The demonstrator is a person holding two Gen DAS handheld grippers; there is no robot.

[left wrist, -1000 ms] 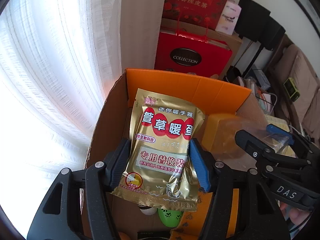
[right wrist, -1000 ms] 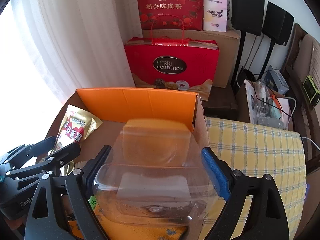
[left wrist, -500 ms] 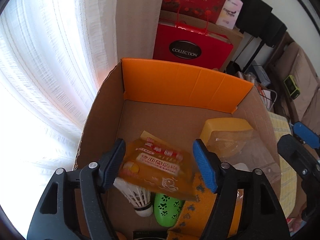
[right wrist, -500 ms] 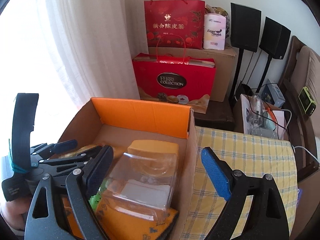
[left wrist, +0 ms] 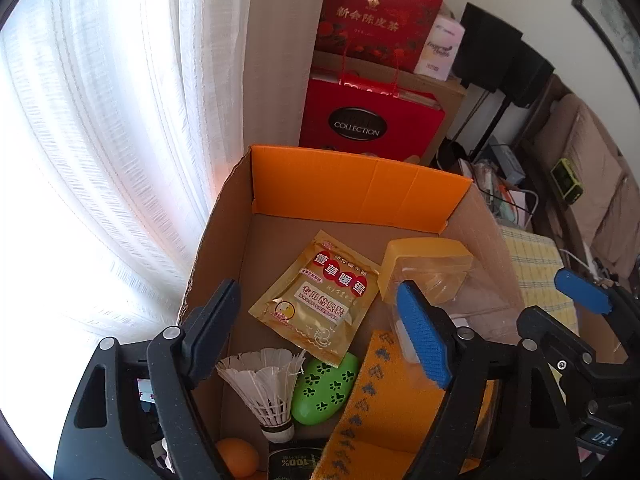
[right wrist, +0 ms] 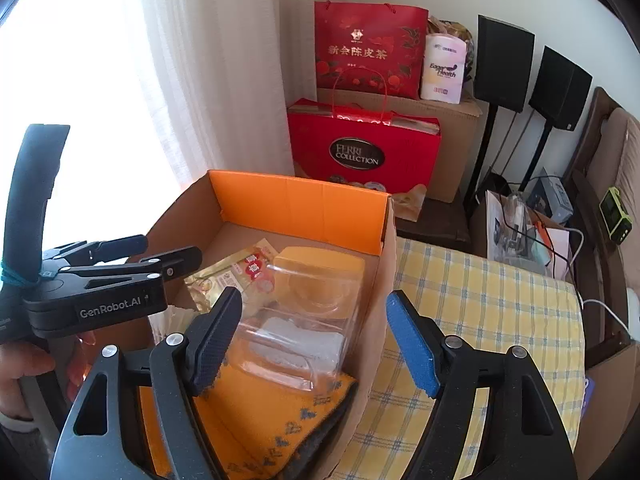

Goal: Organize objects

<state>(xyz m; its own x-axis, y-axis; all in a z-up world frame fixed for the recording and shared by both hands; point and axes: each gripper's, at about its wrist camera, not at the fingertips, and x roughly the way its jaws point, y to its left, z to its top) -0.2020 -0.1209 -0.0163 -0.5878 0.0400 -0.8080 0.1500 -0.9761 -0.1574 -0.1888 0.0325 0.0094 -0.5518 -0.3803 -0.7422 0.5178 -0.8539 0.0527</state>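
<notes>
An open cardboard box with an orange back flap holds the objects. A gold foil packet lies flat on its floor. Beside it on the right rests a clear plastic jar with a yellow lid, on its side over an orange cloth. My left gripper hangs above the box, its jaws opening with nothing between them. My right gripper hovers over the jar, its jaws closing without touching it.
A white shuttlecock, a green egg-shaped case and an orange ball lie at the box's near end. Right of the box is a yellow checked cloth. Red gift bags and a white curtain stand behind.
The left gripper let go of the gold packet, which dropped flat into the box. The right gripper released the clear jar into the box. Both grippers pulled back and up.
</notes>
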